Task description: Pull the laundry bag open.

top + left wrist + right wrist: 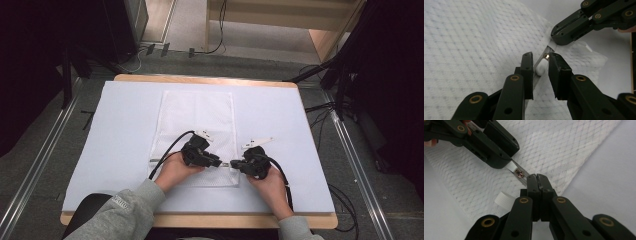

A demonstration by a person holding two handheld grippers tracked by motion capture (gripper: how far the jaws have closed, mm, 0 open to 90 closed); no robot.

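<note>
White mesh laundry bag (197,135) flat on table (125,130). Right gripper (537,178) jaws pressed together on bag's zipper end at its near edge. Left gripper (541,65) jaws narrow around white zipper pull (542,67) beside it.

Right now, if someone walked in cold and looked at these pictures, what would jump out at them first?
The two black grippers meeting tip to tip at the near edge of a white mesh bag lying flat on the pale table cover. The left gripper has its jaws around the white zipper pull, while the right gripper pinches the bag's edge by the zipper's end.
</note>
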